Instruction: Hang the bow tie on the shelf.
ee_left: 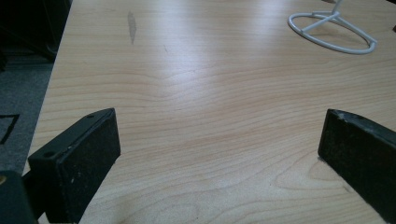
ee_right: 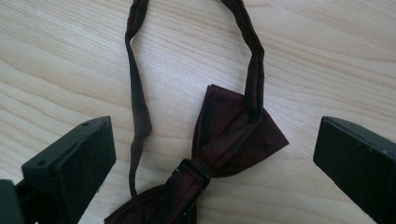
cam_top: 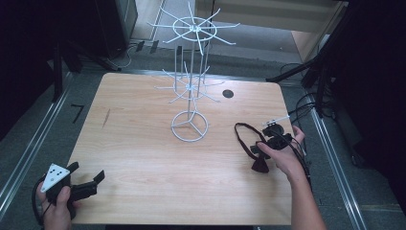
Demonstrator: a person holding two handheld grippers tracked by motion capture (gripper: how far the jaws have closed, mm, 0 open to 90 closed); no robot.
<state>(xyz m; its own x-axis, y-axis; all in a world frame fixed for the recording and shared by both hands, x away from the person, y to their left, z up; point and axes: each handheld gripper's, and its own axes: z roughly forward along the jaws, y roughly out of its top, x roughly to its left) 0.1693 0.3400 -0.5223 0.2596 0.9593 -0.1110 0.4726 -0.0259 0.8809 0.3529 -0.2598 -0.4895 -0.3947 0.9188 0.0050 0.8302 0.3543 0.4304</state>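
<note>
A dark red bow tie (cam_top: 261,165) (ee_right: 233,135) lies flat on the right side of the wooden table (cam_top: 143,158), and its thin strap (cam_top: 243,136) (ee_right: 137,93) loops away toward the table's middle. My right gripper (cam_top: 264,147) (ee_right: 215,140) hovers just over it and is open. The bow's knot and one wing lie between the wide-apart jaws, and the pads do not touch them. At the table's near left corner my left gripper (cam_top: 88,172) (ee_left: 219,135) rests open, with bare wood between its jaws.
A white wire display rack (cam_top: 190,96) with two tiers of hooks stands at the middle back on a ring base (ee_left: 331,30). A round cable hole (cam_top: 228,93) lies to its right. Dark stands and cables surround the table.
</note>
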